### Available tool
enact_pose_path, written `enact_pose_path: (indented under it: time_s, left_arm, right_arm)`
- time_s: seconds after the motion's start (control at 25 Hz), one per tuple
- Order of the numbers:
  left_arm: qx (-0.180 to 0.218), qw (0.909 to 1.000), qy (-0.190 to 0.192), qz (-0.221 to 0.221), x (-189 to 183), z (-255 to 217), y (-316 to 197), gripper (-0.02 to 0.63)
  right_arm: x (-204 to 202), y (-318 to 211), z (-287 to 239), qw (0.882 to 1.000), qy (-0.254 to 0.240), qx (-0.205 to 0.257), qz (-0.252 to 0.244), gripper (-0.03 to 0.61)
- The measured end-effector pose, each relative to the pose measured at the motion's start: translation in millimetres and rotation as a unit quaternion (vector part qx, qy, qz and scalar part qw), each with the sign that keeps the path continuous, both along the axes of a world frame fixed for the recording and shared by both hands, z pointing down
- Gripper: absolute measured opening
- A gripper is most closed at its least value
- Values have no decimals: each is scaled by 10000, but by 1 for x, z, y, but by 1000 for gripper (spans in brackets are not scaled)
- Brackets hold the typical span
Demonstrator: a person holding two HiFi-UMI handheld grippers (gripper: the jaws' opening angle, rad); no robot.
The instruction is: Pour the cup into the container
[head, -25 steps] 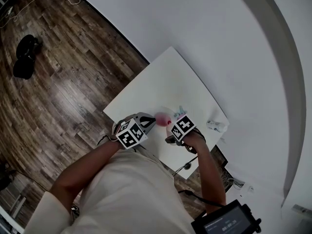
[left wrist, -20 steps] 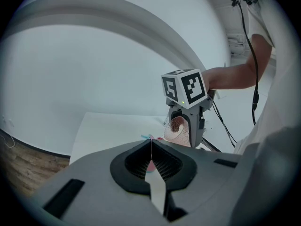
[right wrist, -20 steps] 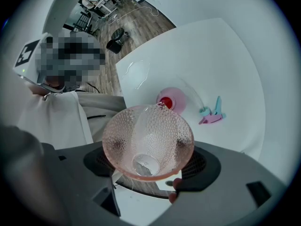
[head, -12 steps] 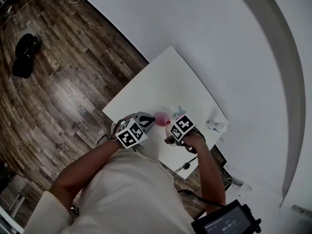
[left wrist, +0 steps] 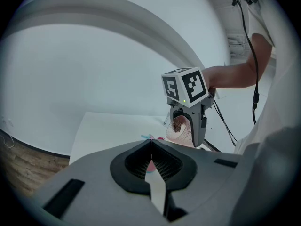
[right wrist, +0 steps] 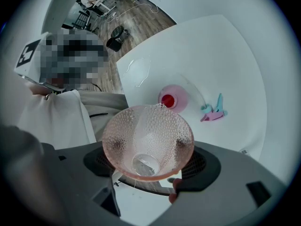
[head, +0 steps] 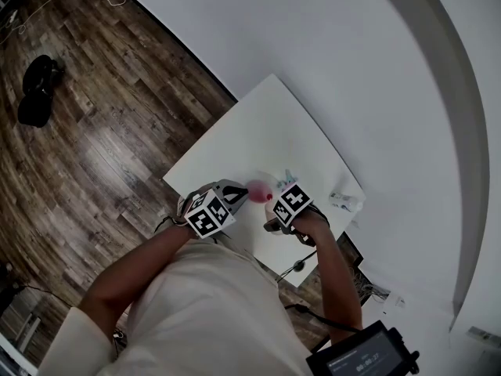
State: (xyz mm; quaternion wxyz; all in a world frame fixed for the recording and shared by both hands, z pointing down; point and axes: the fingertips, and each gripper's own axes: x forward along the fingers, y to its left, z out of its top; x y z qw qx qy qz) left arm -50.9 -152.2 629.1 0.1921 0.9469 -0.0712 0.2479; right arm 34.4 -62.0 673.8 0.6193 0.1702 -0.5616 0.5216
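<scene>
Right gripper (right wrist: 150,166) is clamped on the pink dimpled cup (right wrist: 148,131), tipped over with its rim right above the container (right wrist: 172,98). That sits on the white table (right wrist: 225,55) with red stuff inside. Left gripper (left wrist: 151,149) hangs just beside the container, jaws pressed together, nothing in them. A teal-and-pink clip (right wrist: 214,111) lies near the container.

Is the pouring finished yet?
Nearly. Done: red liquid is in the container, and the cup looks empty. In hand: the right claw holds the cup tipped toward the container. Left: stand the cup upright and put it down, probably.
</scene>
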Motion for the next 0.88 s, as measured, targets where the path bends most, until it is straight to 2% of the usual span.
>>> enact_pose_path:
  time_s: [0.88]
  left_arm:
    - [12,10000,-6,7,-5,2,0,12]
  right_arm:
    - [3,-3,0,9999,33,-133,39,380]
